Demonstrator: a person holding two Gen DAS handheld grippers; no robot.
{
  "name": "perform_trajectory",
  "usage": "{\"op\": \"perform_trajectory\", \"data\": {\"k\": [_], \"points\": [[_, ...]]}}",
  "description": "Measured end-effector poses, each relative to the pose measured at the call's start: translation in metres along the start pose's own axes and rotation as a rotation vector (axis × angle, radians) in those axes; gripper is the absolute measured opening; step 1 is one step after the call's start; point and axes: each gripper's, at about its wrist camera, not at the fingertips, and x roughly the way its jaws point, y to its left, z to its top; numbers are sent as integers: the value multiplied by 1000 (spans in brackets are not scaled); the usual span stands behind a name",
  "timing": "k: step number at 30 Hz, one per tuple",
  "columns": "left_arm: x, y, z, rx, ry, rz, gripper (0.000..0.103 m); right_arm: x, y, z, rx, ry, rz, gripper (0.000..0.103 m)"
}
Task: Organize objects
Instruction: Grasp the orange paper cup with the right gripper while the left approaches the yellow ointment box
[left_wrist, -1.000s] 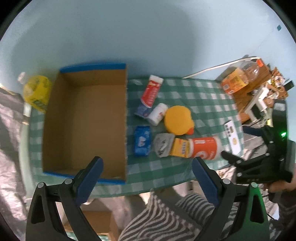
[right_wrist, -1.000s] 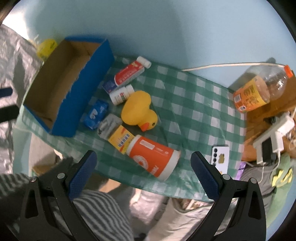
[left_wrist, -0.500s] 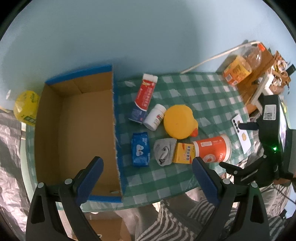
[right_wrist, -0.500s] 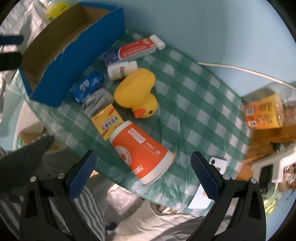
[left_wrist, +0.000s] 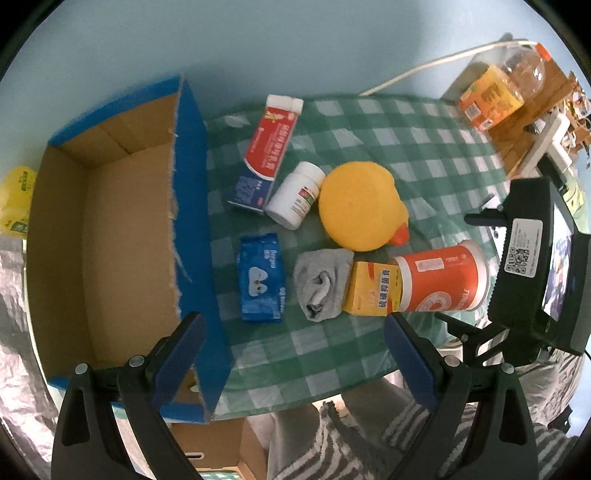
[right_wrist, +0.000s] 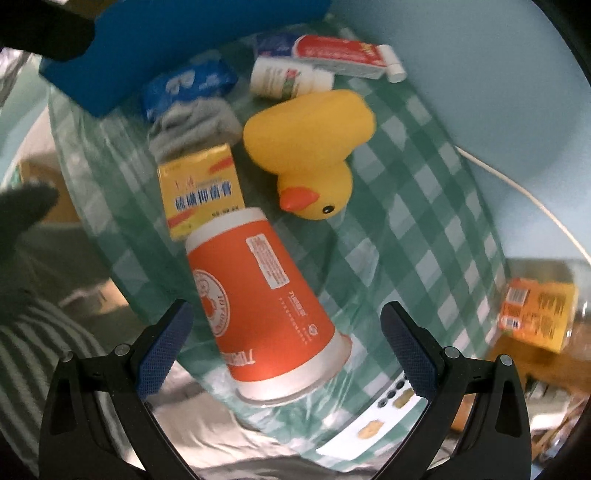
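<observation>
An open cardboard box (left_wrist: 122, 251) with blue outer walls stands at the left of a green checked table. Beside it lie a red toothpaste box (left_wrist: 271, 153), a white pill bottle (left_wrist: 295, 194), a yellow rubber duck (left_wrist: 360, 206), a blue tissue pack (left_wrist: 260, 282), a grey sock (left_wrist: 321, 282), a yellow carton (left_wrist: 371, 291) and an orange paper cup (left_wrist: 441, 280) on its side. My left gripper (left_wrist: 291, 354) is open and empty above the table's near edge. My right gripper (right_wrist: 284, 345) is open, straddling the orange cup (right_wrist: 258, 302) from above without touching it. The duck (right_wrist: 310, 144) and yellow carton (right_wrist: 201, 194) lie just beyond.
A juice bottle with an orange label (left_wrist: 496, 92) lies on a wooden side table at the right. A white cable (left_wrist: 424, 66) runs along the wall. A phone (right_wrist: 380, 424) lies at the table's near right edge. A yellow bottle (left_wrist: 16, 199) sits left of the box.
Both grippers have moved closer to the table. The right gripper has come down over the orange cup, which now lies between its open fingers. No object has moved.
</observation>
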Motion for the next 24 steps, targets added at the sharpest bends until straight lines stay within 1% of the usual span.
{"op": "perform_trajectory", "data": {"k": [5,8,14,17,20,22,24], "points": [[17,0,2,3,29,-3,97,6,1,1,-23,-19,16,101],[28,1,3,8,56,-3,97,13,4,2,-39,-20,10,101],[40,-8,6,51,66,1,97,32,9,-2,-54,22,-15,83],[48,-13,7,54,84,-2,97,42,6,-6,-32,53,-43,80],[55,-20,7,63,97,-5,97,44,-5,-12,45,64,-29,80],[57,-25,6,66,107,-13,97,45,-20,-18,163,84,15,80],[57,-31,5,64,115,-38,97,45,-36,-24,297,98,71,80]]}}
